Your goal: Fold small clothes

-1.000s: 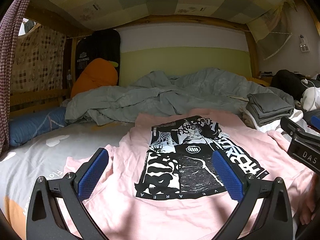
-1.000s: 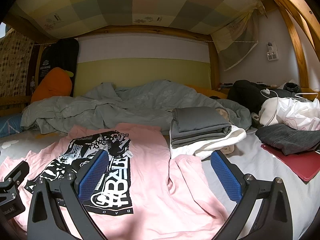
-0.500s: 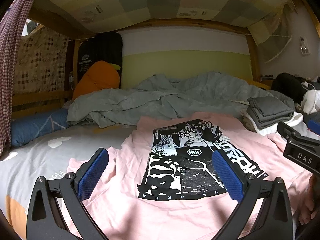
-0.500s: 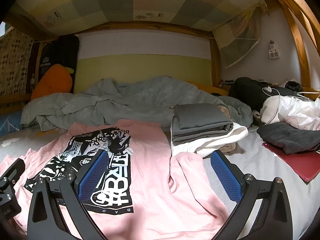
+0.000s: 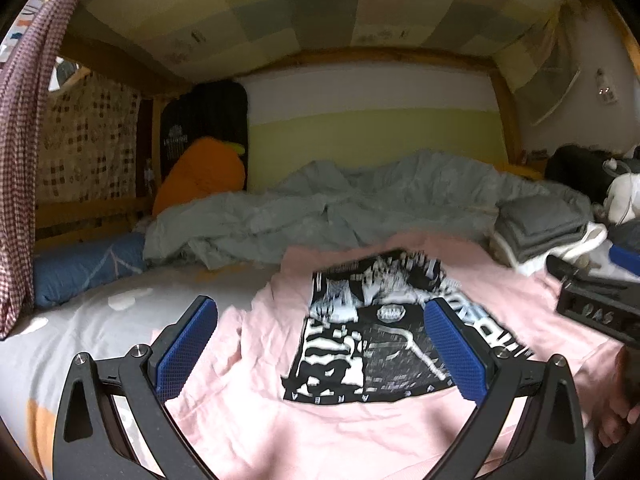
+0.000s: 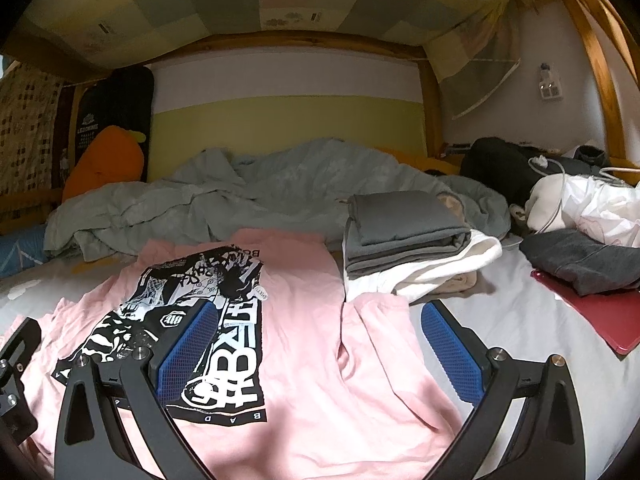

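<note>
Your bed carries everything: a smooth pale grey sheet, lightly creased. Across its far end lies a rumpled grey-green duvet, soft and heavily folded into ridges.

The pink T-shirt, the task garment, lies spread flat on the sheet in front of both your claws, print side up. Fabric is thin cotton-like knit, wrinkled at the sleeves; one sleeve lies bunched along its right edge. The print is a rectangular black-and-white graphic block with bold lettering. In the left wrist view it is motion-blurred.

Beside the shirt's right shoulder sits a stack of folded clothes: flat dark grey pieces, squared edges, on top of a white one.

Further right, a loose dark grey garment lies on a flat red slab-like item; what that is you cannot tell.

An orange plush pillow, rounded and tapered, leans in the far left corner.

Your left claw hovers over the shirt's left half, blue textured pads wide apart, holding nothing.

Your right claw hovers over the shirt's right half, pads likewise wide apart and empty.
</note>
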Available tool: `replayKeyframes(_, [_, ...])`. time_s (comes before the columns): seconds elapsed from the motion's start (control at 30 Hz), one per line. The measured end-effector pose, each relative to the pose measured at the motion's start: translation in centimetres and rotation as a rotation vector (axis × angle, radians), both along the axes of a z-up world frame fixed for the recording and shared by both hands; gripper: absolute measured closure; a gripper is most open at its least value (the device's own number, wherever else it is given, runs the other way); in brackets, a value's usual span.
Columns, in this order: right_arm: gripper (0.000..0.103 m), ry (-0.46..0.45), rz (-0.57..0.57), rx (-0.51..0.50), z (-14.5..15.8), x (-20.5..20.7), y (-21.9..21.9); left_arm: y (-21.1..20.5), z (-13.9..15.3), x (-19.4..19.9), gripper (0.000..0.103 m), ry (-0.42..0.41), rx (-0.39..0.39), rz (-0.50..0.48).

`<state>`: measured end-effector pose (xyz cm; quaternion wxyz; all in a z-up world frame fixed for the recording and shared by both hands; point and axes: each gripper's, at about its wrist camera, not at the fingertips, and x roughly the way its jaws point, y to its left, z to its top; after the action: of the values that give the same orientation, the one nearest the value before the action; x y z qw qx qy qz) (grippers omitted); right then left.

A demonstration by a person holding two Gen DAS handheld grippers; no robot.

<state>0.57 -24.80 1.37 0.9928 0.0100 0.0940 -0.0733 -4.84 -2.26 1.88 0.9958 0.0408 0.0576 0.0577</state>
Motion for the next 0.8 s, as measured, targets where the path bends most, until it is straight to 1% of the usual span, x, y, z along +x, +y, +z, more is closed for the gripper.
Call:
replayKeyframes(0.1, [0.001, 0.024, 0.001, -0.001, 0.3, -0.2, -0.2, -0.1, 1.4, -1.4, 0.0, -0.044, -0.004, -0.019])
replayKeyframes(0.13, [0.001, 0.031, 0.019, -0.006, 0.7, -0.5, -0.4, -0.1, 1.9, -1.8, 0.0, -0.052, -0.004, -0.021])
replayKeyframes(0.17, [0.001, 0.046, 0.034, 0.0, 1.1, -0.7, -0.5, 0.0, 2.5, -2.2, 0.0, -0.064, 0.001, 0.004])
replayKeyframes(0.23, [0.001, 0.077, 0.057, 0.033, 2.2, -1.4, -1.2, 0.0, 3.5, -2.8, 0.0, -0.091, 0.034, 0.117])
replayKeyframes(0.27, [0.001, 0.105, 0.057, 0.068, 2.9, -1.7, -1.7, 0.1, 4.1, -3.3, 0.0, -0.114, 0.042, 0.149])
replayKeyframes(0.3, [0.001, 0.126, 0.051, 0.083, 3.5, -1.8, -2.0, 0.5, 4.7, -3.9, 0.0, -0.139, 0.037, 0.153])
replayKeyframes(0.33, [0.001, 0.122, 0.041, 0.074, 4.2, -2.2, -2.3, 0.9, 5.0, -4.3, 0.0, -0.155, 0.026, 0.141])
replayKeyframes(0.37, [0.001, 0.103, 0.05, 0.059, 5.0, -2.9, -2.5, 1.6, 5.4, -4.9, 0.0, -0.179, 0.002, 0.117])
replayKeyframes(0.4, [0.001, 0.075, 0.047, 0.036, 5.6, -3.5, -2.7, 2.3, 5.8, -5.2, 0.0, -0.186, -0.016, 0.106])
replayKeyframes(0.43, [0.001, 0.06, 0.039, 0.016, 5.9, -3.9, -2.8, 2.7, 6.0, -5.1, 0.0, -0.17, -0.021, 0.107])
replayKeyframes(0.47, [0.001, 0.051, 0.033, 0.001, 6.4, -4.3, -3.1, 3.1, 6.3, -4.7, 0.0, -0.129, -0.013, 0.108])
replayKeyframes(0.53, [0.001, 0.032, 0.034, -0.039, 7.0, -5.0, -3.3, 3.6, 6.2, -3.9, 0.0, -0.078, -0.005, 0.095])
replayKeyframes(0.63, [0.001, 0.062, 0.029, -0.051, 6.9, -5.2, -4.1, 4.0, 5.1, -3.3, 0.0, -0.029, -0.021, 0.113])
replayKeyframes(0.67, [0.004, 0.088, 0.031, -0.051, 6.5, -5.0, -4.3, 4.1, 4.7, -3.1, 0.0, 0.004, -0.031, 0.1])
replayKeyframes(0.7, [0.008, 0.126, 0.041, -0.032, 6.1, -4.9, -4.7, 4.4, 4.2, -2.8, 0.0, 0.047, -0.046, 0.078])
replayKeyframes(0.73, [0.011, 0.154, 0.051, -0.005, 5.5, -4.8, -5.2, 4.4, 3.7, -2.7, 0.0, 0.084, -0.053, 0.067])
replayKeyframes(0.77, [0.016, 0.211, 0.062, 0.031, 4.8, -4.5, -5.7, 4.4, 3.4, -2.7, 0.0, 0.11, -0.053, 0.062])
replayKeyframes(0.8, [0.02, 0.232, 0.068, 0.064, 4.1, -4.4, -6.1, 4.4, 2.8, -2.7, 0.0, 0.142, -0.049, 0.055])
